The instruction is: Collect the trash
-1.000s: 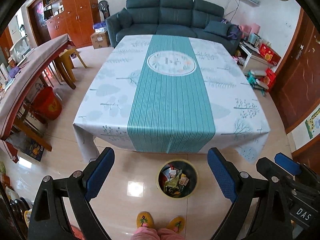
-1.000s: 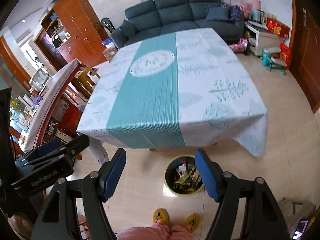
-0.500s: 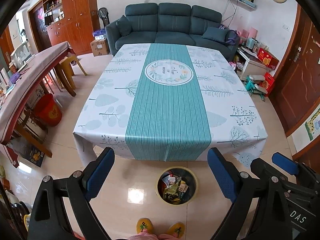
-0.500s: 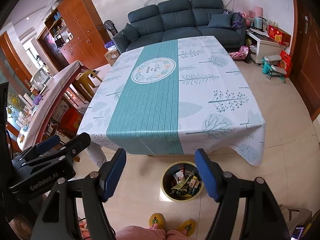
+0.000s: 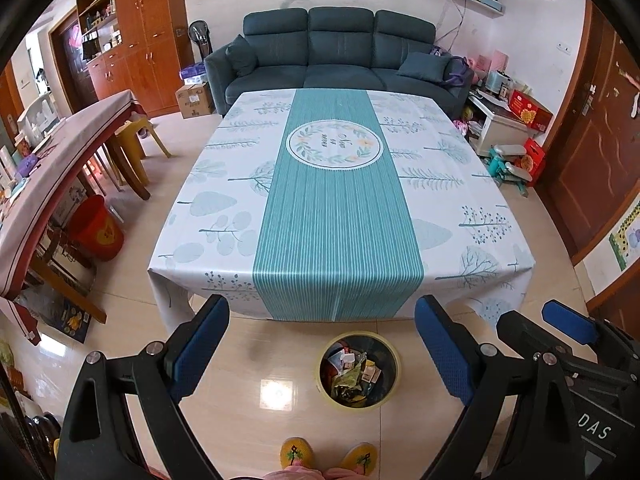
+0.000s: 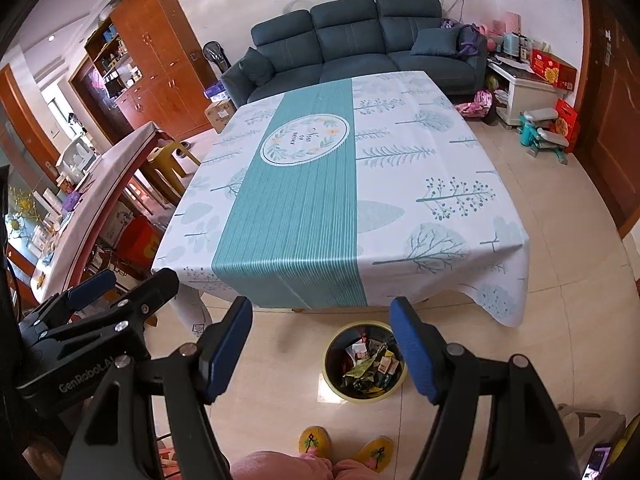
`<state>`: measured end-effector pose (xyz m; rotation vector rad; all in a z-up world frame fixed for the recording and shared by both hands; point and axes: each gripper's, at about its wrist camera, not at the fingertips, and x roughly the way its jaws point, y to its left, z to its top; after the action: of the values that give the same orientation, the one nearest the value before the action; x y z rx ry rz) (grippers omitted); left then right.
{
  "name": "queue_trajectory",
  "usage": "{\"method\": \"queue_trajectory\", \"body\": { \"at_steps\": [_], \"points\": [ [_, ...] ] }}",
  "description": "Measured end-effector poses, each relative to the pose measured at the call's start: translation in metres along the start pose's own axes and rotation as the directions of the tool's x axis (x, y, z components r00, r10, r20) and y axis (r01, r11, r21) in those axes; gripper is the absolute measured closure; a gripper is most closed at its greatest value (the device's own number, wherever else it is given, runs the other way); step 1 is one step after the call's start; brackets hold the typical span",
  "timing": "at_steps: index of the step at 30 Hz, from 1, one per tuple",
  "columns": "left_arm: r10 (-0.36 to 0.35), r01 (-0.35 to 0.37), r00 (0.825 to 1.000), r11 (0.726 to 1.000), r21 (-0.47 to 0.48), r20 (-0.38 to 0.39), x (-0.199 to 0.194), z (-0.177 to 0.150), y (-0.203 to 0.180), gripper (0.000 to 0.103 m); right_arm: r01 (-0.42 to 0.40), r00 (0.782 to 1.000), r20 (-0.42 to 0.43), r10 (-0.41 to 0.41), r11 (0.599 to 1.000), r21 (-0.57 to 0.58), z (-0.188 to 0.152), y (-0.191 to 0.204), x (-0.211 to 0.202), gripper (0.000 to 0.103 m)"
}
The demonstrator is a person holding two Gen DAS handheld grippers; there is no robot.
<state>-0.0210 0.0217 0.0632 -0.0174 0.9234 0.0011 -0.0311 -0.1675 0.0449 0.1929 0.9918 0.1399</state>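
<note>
Trash (image 5: 357, 372) sits in bin (image 5: 325, 354) on floor, just before table (image 5: 224, 216), near slippers (image 5: 296, 453). Looks like wrappers, small cartons & foil: light, crinkly, slippery, prob. crushes easy. Best pinched by a loose edge or corner, gently. Left gripper (image 5: 320, 346) wide open, empty. Right gripper (image 6: 320, 346) same, nothing btw jaws.

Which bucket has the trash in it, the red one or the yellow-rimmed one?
The yellow-rimmed bin on the floor before the table holds wrappers. The red bucket sits under the side table, contents unseen.
</note>
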Motion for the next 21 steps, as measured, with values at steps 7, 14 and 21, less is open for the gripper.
{"method": "queue_trajectory", "body": {
  "at_steps": [7, 14, 21],
  "points": [
    [-0.008, 0.008, 1.000, 1.000, 0.017, -0.004, -0.0011, -0.0016, 0.0007, 0.010, 0.008, 1.000, -0.005, -0.008, 1.000, 0.011, -0.0025, 0.0010, 0.0004, 0.031],
    [-0.015, 0.015, 1.000, 1.000, 0.022, -0.007, -0.0020, -0.0019, 0.0024, 0.010, 0.017, 1.000, -0.004, -0.017, 1.000, 0.020, -0.0039, 0.0011, -0.0001, 0.031],
    [-0.012, 0.012, 1.000, 1.000, 0.020, -0.006, -0.0021, -0.0019, 0.0016, 0.010, 0.016, 1.000, -0.005, -0.016, 1.000, 0.018, -0.0039, 0.0005, -0.0001, 0.031]
  ]
}}
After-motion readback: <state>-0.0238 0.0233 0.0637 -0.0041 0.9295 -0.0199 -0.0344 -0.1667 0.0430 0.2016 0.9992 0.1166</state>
